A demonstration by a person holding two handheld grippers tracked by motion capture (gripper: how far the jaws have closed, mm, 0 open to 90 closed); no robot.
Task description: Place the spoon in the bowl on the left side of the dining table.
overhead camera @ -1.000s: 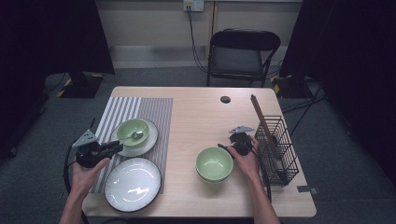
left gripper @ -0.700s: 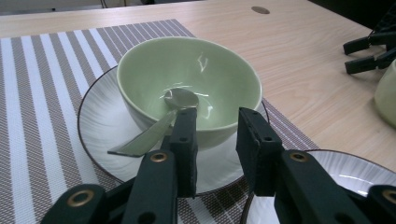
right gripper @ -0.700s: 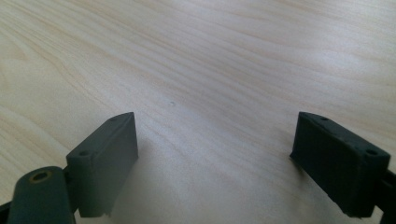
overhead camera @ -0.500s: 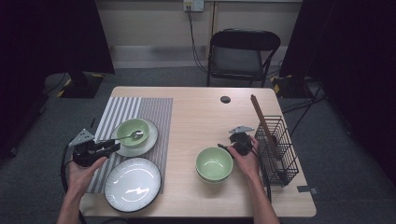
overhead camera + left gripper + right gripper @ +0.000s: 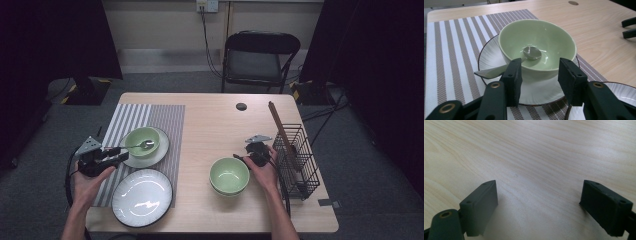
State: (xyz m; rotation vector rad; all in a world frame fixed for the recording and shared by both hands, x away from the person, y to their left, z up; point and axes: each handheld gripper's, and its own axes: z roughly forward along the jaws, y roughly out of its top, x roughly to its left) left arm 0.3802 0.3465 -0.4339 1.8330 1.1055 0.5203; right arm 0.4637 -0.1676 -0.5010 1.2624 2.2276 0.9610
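Note:
A pale green bowl [image 5: 142, 140] [image 5: 541, 42] sits on a small white plate [image 5: 155, 155] [image 5: 490, 56] on the striped placemat [image 5: 150, 117]. A metal spoon [image 5: 140, 145] [image 5: 531, 53] lies in it, its handle sticking out over the rim to the left. My left gripper [image 5: 119, 154] [image 5: 540, 67] is open just left of that bowl; the spoon handle passes outside its left jaw, ungripped. My right gripper [image 5: 248, 154] [image 5: 539, 195] is wide open over bare wood, beside a second green bowl [image 5: 229, 175].
A large white plate [image 5: 142, 198] lies near the table's front left edge, close under my left hand. A black wire rack [image 5: 298, 161] with a brown stick stands at the right edge. A small dark disc [image 5: 241, 106] sits at the back.
My left gripper has drawn back slightly to the left from the bowl. The right gripper and both bowls have stayed put.

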